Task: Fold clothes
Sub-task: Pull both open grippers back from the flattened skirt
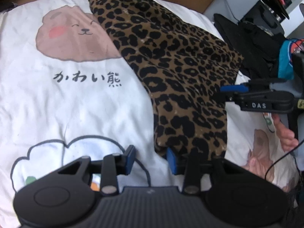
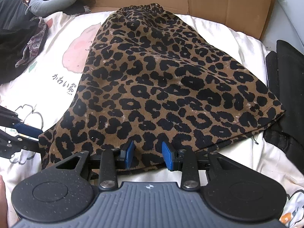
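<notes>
Leopard-print skirt (image 2: pixel 161 79) spread flat on the white printed bedsheet (image 1: pixel 57 104), elastic waistband at the far cardboard wall (image 2: pixel 218 3), hem nearest: laid out for a fold away from the hem. Right gripper (image 2: pixel 147 154) low over the hem's middle, jaws partly apart astride the cloth, pads seemingly not yet pressing. Left gripper (image 1: pixel 152 156) at the hem's left corner, half-narrowed, one pad touching the edge, the other over sheet; grip hard to tell.
</notes>
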The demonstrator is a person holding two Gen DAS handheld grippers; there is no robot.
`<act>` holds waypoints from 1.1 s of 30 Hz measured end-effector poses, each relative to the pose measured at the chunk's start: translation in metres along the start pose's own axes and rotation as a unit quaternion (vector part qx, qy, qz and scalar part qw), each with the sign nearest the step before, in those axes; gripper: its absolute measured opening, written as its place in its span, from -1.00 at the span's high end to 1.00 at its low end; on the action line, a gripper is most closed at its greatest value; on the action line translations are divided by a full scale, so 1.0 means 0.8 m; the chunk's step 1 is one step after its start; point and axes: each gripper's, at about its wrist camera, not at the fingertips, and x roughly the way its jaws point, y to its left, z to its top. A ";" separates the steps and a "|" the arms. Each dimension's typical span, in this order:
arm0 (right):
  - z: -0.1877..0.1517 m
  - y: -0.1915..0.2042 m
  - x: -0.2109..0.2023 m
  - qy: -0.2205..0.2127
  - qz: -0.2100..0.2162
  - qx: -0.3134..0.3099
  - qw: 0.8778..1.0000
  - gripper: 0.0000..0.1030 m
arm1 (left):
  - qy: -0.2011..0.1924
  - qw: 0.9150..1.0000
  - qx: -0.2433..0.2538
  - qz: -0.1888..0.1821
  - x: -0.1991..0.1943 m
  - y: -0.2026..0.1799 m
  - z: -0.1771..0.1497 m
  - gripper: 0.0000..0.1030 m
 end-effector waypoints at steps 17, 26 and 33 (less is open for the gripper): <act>-0.002 -0.005 0.005 0.006 0.005 0.007 1.000 0.23 | -0.001 0.999 -0.052 -0.011 -0.014 0.029 -0.002 0.91; -0.003 -0.003 0.005 0.007 0.002 0.001 1.000 0.23 | -0.037 0.985 -0.158 -0.063 -0.021 0.059 0.021 -0.05; -0.002 -0.004 0.006 0.007 0.003 0.005 1.000 0.23 | -0.038 0.979 -0.177 -0.096 -0.002 0.054 0.042 -0.05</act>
